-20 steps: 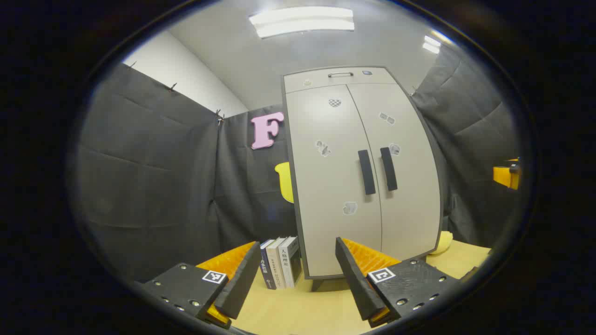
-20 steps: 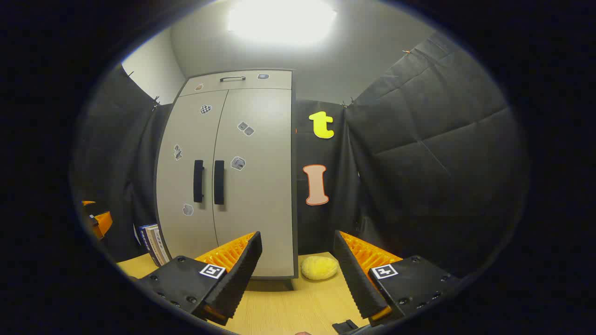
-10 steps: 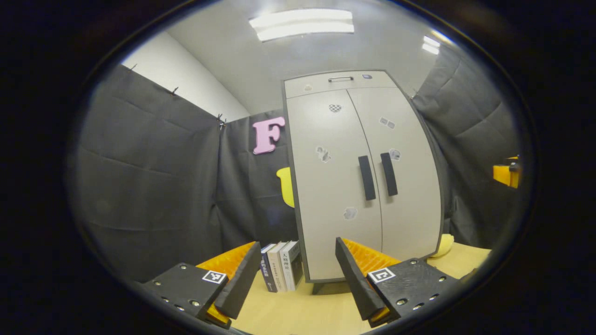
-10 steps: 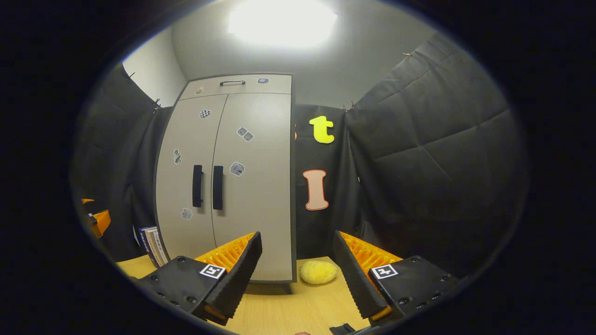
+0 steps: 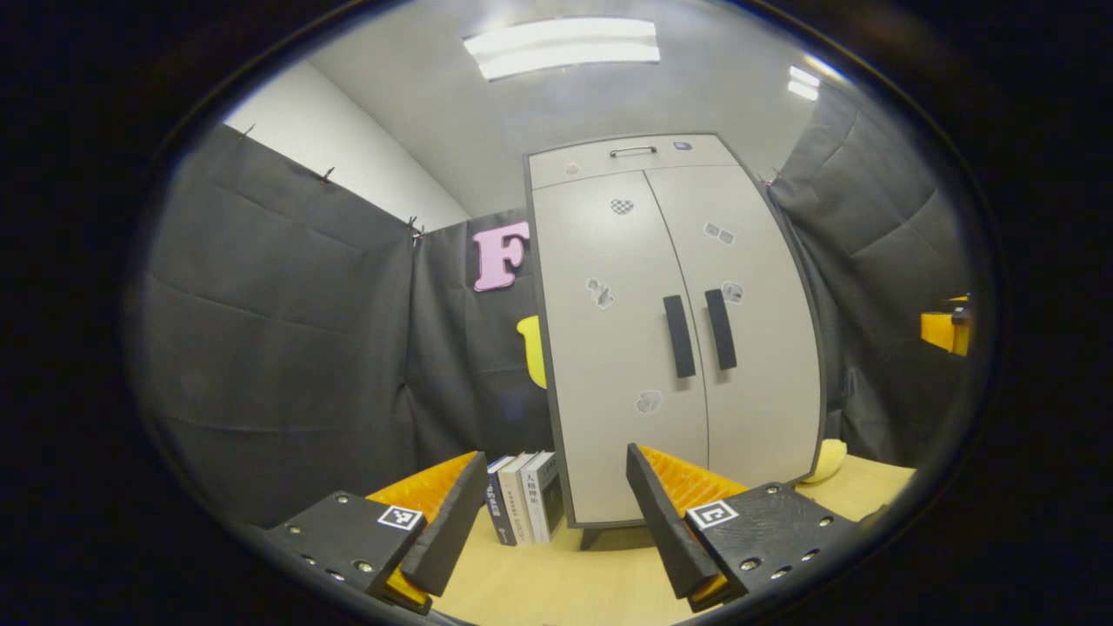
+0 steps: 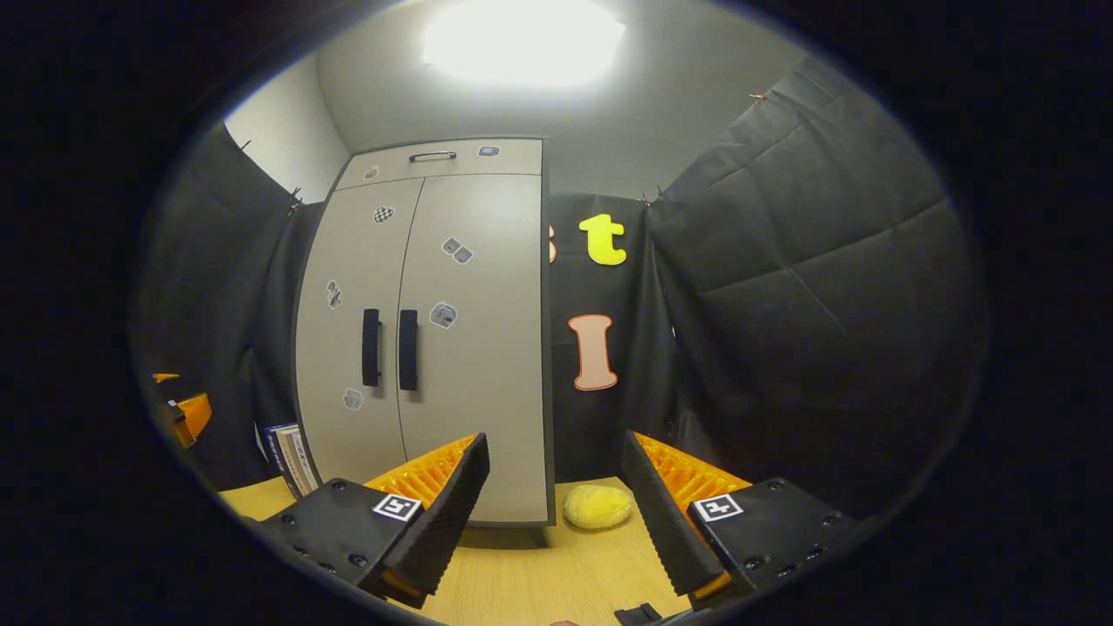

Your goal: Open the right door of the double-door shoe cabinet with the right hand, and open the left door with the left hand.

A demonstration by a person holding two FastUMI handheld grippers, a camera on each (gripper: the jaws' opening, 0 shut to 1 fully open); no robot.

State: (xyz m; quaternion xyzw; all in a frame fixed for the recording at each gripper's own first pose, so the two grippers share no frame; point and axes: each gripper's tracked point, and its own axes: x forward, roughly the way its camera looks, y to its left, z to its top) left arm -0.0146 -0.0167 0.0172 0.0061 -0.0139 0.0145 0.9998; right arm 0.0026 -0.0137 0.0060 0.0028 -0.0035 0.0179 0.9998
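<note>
- Here, a tall pale shoe cabinet stands upright on a light wooden table, against black cloth walls.
- Both of its doors are closed: the left door and the right door meet at a centre seam.
- Two dark vertical handles sit side by side at mid height, the left handle and the right handle, just apart across the seam.
- The left gripper is held low and level, well short of the cabinet, facing its left door; its two fingers are spread wide with nothing between them.
- The right gripper is also held low, off to the cabinet's right side, pointing past the cabinet's right edge toward the cloth wall; its fingers too are spread wide and grip nothing.
- In the right gripper view, the cabinet stands to the left, with both handles untouched.
- A few books stand upright just beside the cabinet's left side.
- A yellow sponge lies on the table near the cabinet's right foot.
- Small stickers dot the doors, and a narrow drawer with a thin handle tops the cabinet.
</note>
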